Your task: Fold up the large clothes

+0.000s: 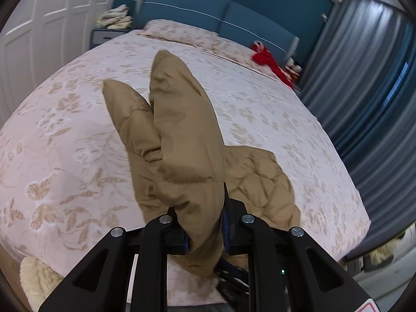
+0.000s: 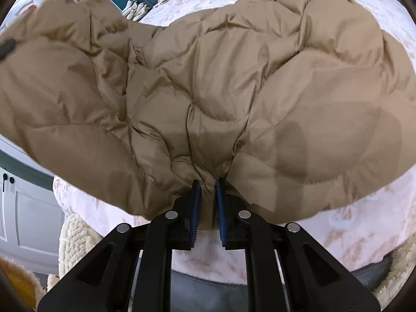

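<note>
Left gripper (image 1: 205,223) clamped on a tan quilted jacket (image 1: 182,135), lifted over the floral bed (image 1: 78,130), right gripper (image 2: 208,202) pinching its hem (image 2: 208,179) at the bed's near edge

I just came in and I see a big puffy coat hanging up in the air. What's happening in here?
A person is folding a tan puffer jacket over a bed with a flowery cover. The left gripper is shut on one part of the jacket, and the right gripper is shut on a pinch of its quilted cloth. The jacket is lifted and bunched, not yet folded.
</note>
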`<state>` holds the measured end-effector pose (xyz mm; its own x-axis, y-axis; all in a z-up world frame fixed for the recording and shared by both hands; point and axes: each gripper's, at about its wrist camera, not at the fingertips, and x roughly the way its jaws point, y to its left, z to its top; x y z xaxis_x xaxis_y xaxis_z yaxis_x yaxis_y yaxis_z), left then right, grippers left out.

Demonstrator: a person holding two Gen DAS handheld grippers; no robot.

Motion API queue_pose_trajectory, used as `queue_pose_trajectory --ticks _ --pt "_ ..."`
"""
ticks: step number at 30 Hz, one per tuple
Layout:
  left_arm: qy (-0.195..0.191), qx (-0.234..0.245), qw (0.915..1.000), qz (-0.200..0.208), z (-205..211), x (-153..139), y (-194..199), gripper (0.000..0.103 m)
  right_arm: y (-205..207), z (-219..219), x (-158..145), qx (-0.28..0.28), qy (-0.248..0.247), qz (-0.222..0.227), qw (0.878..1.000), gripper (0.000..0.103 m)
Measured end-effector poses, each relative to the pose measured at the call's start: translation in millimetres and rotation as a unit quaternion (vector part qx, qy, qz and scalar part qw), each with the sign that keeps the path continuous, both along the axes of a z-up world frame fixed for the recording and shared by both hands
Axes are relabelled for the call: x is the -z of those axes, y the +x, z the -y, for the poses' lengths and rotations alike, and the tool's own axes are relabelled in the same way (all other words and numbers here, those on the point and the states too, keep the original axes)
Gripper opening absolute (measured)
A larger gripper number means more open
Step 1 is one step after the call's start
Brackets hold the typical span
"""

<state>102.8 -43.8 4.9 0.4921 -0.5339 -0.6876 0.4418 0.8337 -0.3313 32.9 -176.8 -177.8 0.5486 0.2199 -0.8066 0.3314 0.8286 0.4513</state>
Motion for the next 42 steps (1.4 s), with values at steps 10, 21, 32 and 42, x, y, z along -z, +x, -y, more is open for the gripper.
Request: queue_pose_trajectory --ticks 10,21,32,42 --pt "0.026 0.110 0.9934 -0.017 102.1 19.8 -26.9 0.014 -64.0 64.2 -37.7 0.056 0.023 0.012 0.998 0.012" --pt "0.102 0.187 0.9763 -0.037 179.6 70.7 -64.0 0.012 -111.9 194.8 -32.8 0.202 0.013 -0.001 0.979 0.012" --pt "0.198 0.245 0.9489 -0.011 224.4 129.6 -104.5 0.012 -124.9 198.7 -61.0 0.188 -0.013 0.017 0.982 0.013" --pt "0.217 0.252 0.9432 -0.006 235.2 154.3 -110.9 0.012 -118.3 231.2 -102.7 0.170 -0.015 0.051 0.984 0.015"
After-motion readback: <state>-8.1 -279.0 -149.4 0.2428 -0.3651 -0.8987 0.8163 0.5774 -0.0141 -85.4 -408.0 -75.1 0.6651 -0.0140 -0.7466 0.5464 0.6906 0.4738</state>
